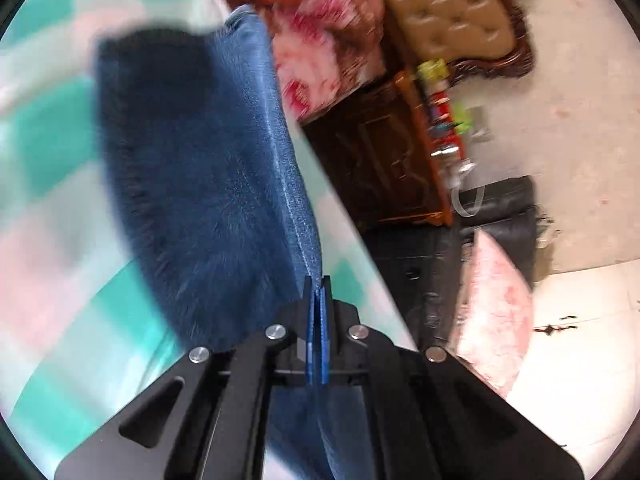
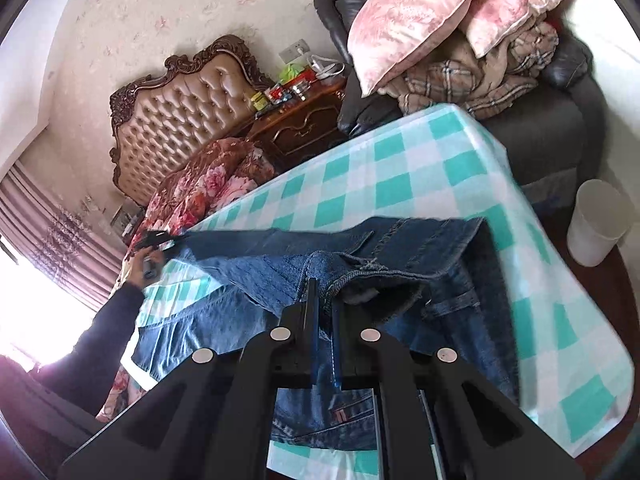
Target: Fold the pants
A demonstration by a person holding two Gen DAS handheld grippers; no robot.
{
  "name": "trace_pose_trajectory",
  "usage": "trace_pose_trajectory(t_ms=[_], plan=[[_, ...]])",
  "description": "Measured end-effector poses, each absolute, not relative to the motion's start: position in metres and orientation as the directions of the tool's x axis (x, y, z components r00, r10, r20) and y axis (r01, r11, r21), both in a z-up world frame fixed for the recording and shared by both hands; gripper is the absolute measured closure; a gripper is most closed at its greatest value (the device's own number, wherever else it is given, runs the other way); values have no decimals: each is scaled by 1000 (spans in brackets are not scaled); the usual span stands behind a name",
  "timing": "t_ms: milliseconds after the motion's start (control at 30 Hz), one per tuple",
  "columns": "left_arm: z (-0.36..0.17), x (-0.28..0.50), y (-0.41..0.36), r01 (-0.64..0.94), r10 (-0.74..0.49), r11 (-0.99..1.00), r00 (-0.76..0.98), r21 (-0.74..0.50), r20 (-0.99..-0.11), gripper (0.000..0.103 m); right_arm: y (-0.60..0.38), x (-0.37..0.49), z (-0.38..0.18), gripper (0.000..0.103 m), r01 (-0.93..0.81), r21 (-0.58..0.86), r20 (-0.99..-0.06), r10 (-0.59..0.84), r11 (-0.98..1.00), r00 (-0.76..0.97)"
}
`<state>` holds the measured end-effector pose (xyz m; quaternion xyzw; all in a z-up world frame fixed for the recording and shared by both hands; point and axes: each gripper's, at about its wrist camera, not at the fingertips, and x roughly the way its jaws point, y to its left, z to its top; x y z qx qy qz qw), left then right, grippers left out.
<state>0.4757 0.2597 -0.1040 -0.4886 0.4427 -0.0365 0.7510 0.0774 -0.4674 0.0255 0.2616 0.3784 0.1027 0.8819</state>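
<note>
Blue denim pants (image 2: 360,252) lie across a table with a teal and white checked cloth (image 2: 400,176). My right gripper (image 2: 322,284) is shut on the waistband, which bunches up between its pads. At the far left of the right wrist view my left gripper (image 2: 154,242) holds the stretched leg end, a hand and dark sleeve behind it. In the left wrist view my left gripper (image 1: 318,282) is shut on a seam edge of the pants (image 1: 208,184), and the denim spreads away from it over the cloth (image 1: 48,152).
A tufted headboard (image 2: 180,120) and a floral quilt (image 2: 208,180) stand behind the table. A dark wooden nightstand (image 2: 304,120) carries small items. A black armchair (image 2: 540,120) holds pink pillows (image 2: 420,16) and a plaid blanket. A white bin (image 2: 596,224) stands at the right.
</note>
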Motion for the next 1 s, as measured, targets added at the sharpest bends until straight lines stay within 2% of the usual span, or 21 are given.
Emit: trace_pose_trajectory(t_ms=[67,133,200,300,333,400,433,467,500,533,567,600,700,833,1000], plan=[[-72,431,272,-364,-461,542,625,-758,-630,101,-483,74,24,96,39,558,-619,384,829,685],[-35,351,287,-327,-437,579,649,-747,-623,101,-496,70,19,96,75,558,-642,373,827,670],[-22,268,297,-318,-418,594,663,-739,-621,101,-513,61,6,96,134,553,-679,352,822,644],[-48,170,302,-362,-413,596,628,-717,-660,102,-527,48,-27,89,232,532,-748,323,815,579],[-65,149,301,-377,-416,599,608,-707,-676,102,-530,41,-45,80,267,528,-770,321,806,551],[-104,119,301,-413,-425,597,565,-688,-707,102,-537,29,-74,79,332,552,-779,333,765,531],[-119,110,302,-427,-424,595,553,-681,-717,102,-541,21,-84,78,364,578,-770,341,731,539],[-132,101,302,-423,-437,582,557,-695,-706,102,-543,15,-90,70,382,596,-761,344,706,551],[-136,97,303,-419,-444,570,567,-707,-694,102,-544,7,-94,69,390,618,-744,348,682,571],[-140,94,303,-414,-449,555,581,-722,-679,102,-544,-3,-96,56,393,649,-718,354,651,600],[-141,93,304,-407,-452,542,597,-736,-663,102,-543,-9,-95,39,400,656,-710,344,639,614],[-142,95,303,-402,-454,538,603,-741,-656,102,-540,-13,-94,35,399,664,-699,336,633,631],[-145,99,303,-390,-466,524,613,-757,-638,101,-531,-14,-92,35,382,710,-660,370,592,654],[-148,102,301,-380,-481,484,637,-788,-602,82,-522,-3,-93,35,403,727,-653,377,556,657],[-151,99,310,-379,-484,435,667,-817,-567,77,-509,8,-89,39,406,715,-662,364,569,655]])
